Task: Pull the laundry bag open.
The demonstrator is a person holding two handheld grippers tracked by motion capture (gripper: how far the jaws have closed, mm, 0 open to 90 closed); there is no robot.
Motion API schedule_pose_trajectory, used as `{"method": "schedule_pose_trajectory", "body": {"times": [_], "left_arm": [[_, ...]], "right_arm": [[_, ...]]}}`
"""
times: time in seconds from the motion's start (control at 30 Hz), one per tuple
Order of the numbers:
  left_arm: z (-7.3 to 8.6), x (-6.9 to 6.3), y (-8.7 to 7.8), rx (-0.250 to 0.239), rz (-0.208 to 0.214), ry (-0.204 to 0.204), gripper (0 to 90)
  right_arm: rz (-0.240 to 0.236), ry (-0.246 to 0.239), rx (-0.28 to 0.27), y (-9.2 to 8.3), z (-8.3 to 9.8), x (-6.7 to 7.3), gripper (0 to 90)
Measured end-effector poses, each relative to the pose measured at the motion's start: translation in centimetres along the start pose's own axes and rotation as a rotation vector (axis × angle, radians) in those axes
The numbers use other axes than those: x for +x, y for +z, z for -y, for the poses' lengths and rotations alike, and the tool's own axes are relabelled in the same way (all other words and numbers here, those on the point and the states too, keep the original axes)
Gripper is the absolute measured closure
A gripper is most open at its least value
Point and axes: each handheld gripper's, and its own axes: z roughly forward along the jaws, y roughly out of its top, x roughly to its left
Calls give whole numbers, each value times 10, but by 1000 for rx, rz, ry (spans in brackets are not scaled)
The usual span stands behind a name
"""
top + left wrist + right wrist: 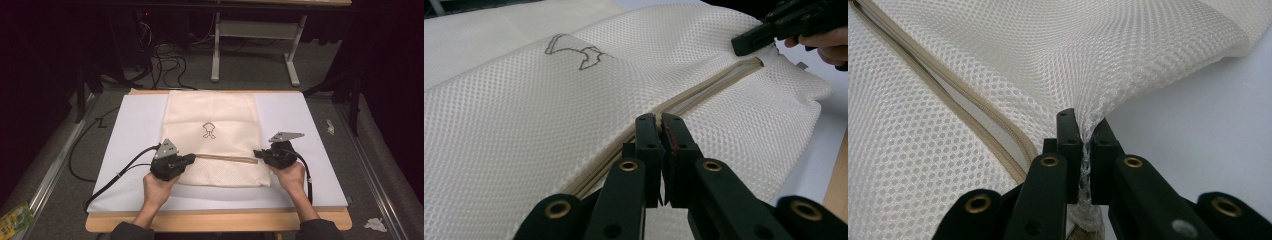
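Note:
A cream mesh bag with a small dark drawing on it lies flat on the white board. A tan zipper runs across its near part. My left gripper is at the zipper's left end. In the left gripper view its jaws are shut right on the zipper, with a cream bit pinched at the tips. My right gripper is at the zipper's right end. In its own view it is shut on a bunched fold of mesh beside the zipper, lifting the fabric slightly.
The board rests on a wooden table. Black cables and a grey table frame are on the floor beyond. Crumpled paper and a green packet lie on the floor at either side.

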Motion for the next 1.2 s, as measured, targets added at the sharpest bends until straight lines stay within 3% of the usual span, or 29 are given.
{"method": "schedule_pose_trajectory", "body": {"times": [0.57,0.87,1.2], "left_arm": [[4,10,-10,-9,-3,-29,874],[4,12,-15,-13,-16,-24,874],[9,21,-26,-29,-41,-51,873]], "right_arm": [[-9,8,1,0,0,-2,881],[-6,14,0,-1,1,-4,881],[4,11,6,1,2,-4,881]]}}
